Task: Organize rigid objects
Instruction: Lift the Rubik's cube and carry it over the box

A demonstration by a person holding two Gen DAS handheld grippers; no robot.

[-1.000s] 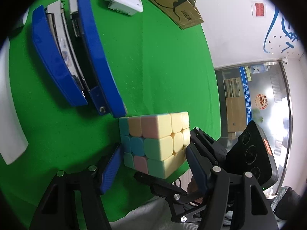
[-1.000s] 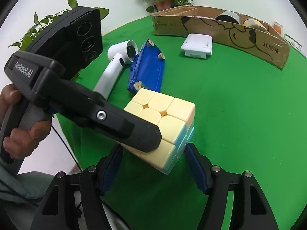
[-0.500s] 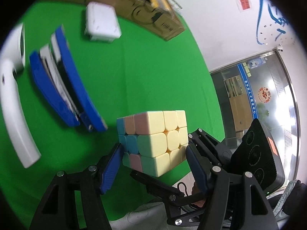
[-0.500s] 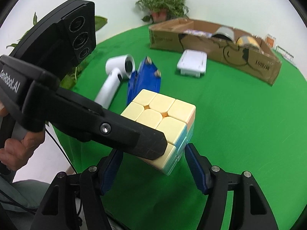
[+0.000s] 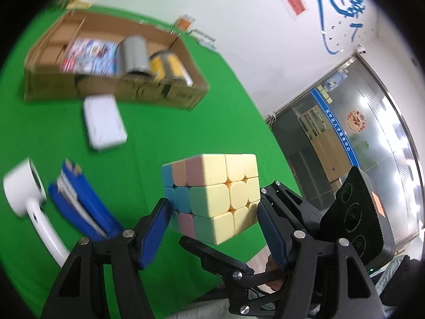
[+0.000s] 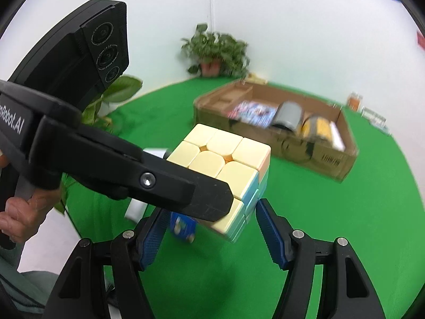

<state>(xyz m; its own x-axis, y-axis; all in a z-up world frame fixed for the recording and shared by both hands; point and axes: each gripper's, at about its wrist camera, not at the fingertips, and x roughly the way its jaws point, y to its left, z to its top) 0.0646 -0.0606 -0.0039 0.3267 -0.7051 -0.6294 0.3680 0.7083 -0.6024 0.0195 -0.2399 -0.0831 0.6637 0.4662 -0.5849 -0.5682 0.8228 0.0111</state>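
Your left gripper (image 5: 212,222) carries white lettering of which "nRobot.AI" shows in the right wrist view. The cardboard box (image 6: 329,156) at the table's far edge has printing and a barcode on its front wall, too blurred to read. A red sign (image 5: 296,4) hangs on the wall; a blue strip of characters runs down the glass door (image 5: 338,130), too small to make out.

Both your grippers are clamped on the pastel puzzle cube (image 5: 215,194): the left one's pads press its sides, and the right gripper (image 6: 212,227) seems to grip its lower edges, though the left finger (image 6: 186,191) hides part of that contact.

A second ago the cube sat on the green table (image 5: 164,130) near its front edge, just beside the blue stapler (image 5: 79,207). Now you hold it in the air, and the box, white case (image 5: 103,125) and hair dryer (image 5: 29,199) have come into view beyond it.
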